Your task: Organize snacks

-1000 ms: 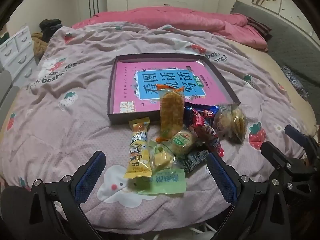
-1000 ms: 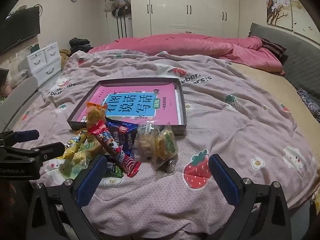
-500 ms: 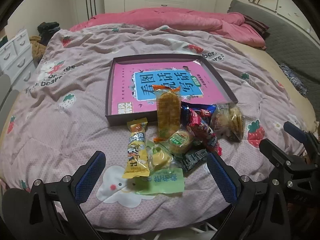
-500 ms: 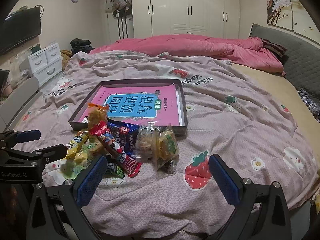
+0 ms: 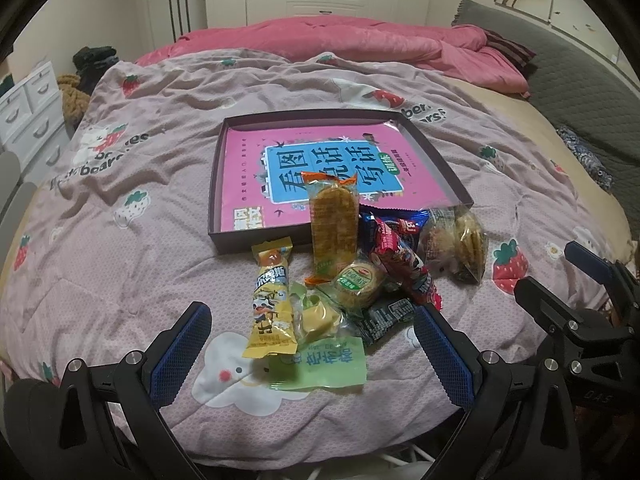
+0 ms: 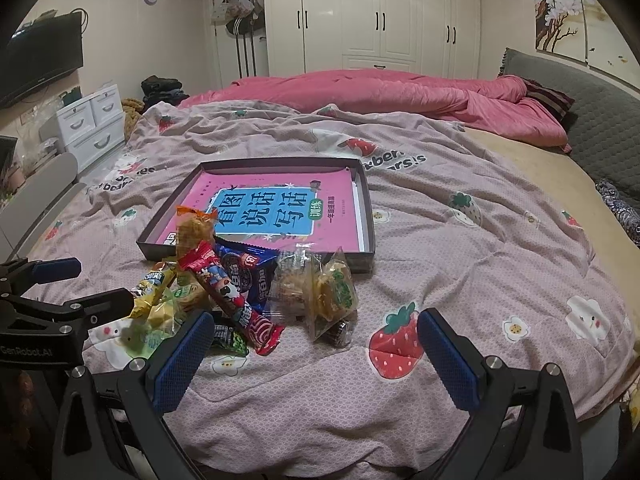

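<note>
Snacks (image 5: 352, 280): a loose heap of wrapped packets lying on the quilt (image 5: 120, 264), just in front of the near wall of the shallow box (image 5: 216, 184), which holds only a pink book (image 5: 316, 172).
Items we note: 1 tall orange-topped cracker pack (image 5: 334, 224) leaning over the box's near wall; 1 yellow packet (image 5: 272, 304); 1 red stick packet (image 5: 404, 268); 1 clear bag of biscuits (image 5: 456, 240).
Left gripper (image 5: 316, 348): spread wide, empty, low over the heap's near edge.
Right gripper (image 6: 316, 352): spread wide, empty, just short of the biscuit bag.
Step, as we judge it: the approach; nothing is sorted into the box yet. The next move calls for picking 1 packet at the heap's edge and closing on it without dragging its neighbours.
Against 1 second ago: the heap is undisturbed; both cameras sit a little higher and further back.
</note>
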`<state>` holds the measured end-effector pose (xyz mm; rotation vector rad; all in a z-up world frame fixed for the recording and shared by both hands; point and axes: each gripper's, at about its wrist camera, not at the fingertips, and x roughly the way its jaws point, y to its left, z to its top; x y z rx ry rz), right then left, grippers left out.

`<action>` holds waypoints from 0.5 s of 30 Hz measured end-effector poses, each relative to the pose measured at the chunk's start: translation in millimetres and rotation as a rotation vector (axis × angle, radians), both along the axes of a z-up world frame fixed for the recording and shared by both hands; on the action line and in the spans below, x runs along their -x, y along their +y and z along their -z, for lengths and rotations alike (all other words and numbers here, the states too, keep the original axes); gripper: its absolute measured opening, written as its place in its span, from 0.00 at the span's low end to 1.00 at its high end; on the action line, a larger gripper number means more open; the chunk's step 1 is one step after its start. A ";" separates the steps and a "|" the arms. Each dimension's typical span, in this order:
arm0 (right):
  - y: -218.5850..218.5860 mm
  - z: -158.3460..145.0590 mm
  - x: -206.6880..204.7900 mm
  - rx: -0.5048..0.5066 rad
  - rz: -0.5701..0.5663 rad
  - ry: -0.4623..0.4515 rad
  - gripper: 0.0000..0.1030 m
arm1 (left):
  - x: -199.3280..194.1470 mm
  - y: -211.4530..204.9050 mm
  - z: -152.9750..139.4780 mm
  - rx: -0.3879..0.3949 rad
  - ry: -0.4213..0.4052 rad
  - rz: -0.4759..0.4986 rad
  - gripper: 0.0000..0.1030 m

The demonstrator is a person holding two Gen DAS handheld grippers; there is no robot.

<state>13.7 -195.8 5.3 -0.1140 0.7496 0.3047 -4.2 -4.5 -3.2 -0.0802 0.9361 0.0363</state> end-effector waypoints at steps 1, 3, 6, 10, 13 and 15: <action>0.0 -0.1 -0.1 0.000 0.000 -0.001 0.99 | -0.1 0.1 -0.2 -0.001 -0.001 0.000 0.98; -0.2 -0.2 -0.4 0.000 0.000 0.002 0.99 | -0.2 0.6 -0.4 0.001 -0.002 0.001 0.98; 0.0 -0.2 -0.1 0.001 0.000 -0.001 0.99 | -0.5 1.4 -1.1 0.001 -0.003 0.002 0.98; -0.8 -1.1 -1.2 -0.001 -0.003 0.000 0.99 | -0.5 0.6 -0.6 0.000 -0.002 0.002 0.98; -1.4 -1.7 -1.8 0.001 -0.003 -0.003 0.99 | -0.3 0.7 -1.5 -0.001 -0.002 0.004 0.98; -1.6 -2.2 -2.1 0.001 -0.005 -0.005 0.99 | -0.1 0.2 -1.2 -0.002 -0.003 0.004 0.98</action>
